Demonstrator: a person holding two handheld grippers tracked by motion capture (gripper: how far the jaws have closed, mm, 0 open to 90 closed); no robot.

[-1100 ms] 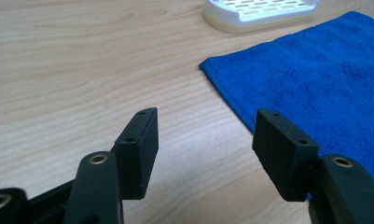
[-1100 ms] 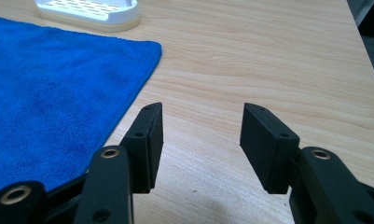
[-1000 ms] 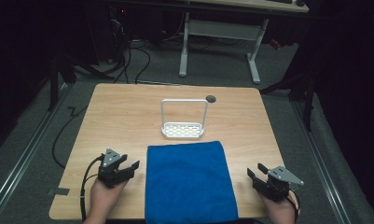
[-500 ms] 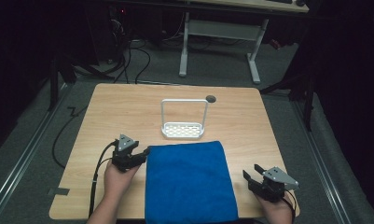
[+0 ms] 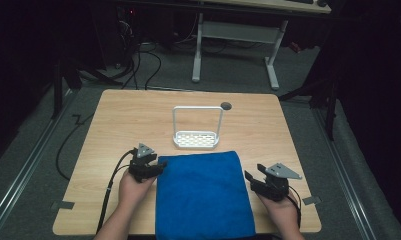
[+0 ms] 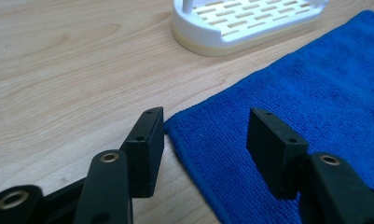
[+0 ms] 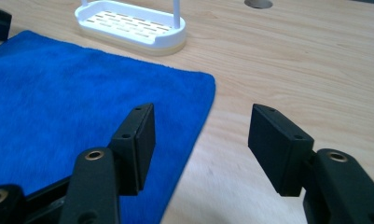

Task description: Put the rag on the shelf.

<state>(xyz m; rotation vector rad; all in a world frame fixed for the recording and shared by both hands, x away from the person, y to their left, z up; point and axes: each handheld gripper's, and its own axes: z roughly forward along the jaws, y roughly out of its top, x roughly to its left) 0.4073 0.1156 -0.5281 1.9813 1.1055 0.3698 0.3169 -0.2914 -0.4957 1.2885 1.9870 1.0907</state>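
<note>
Your left gripper (image 5: 153,167) has been narrowing astride the blue towel (image 5: 203,195) far-left corner; pinch low. Right gripper (image 5: 255,182), wide and empty, needs the far-right corner.

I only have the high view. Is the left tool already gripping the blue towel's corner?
Observer: No. In the left gripper view the left tool straddles the far left corner of the towel, jaws apart, having just closed a little.
Operator: Right tool?
Observer: In the right gripper view the right tool is open over the towel's right edge; one jaw is above the cloth, the other above bare table.
Operator: Rack touching the towel?
Observer: The white rack sits just beyond the towel's far edge; I can't tell whether they touch.
</note>
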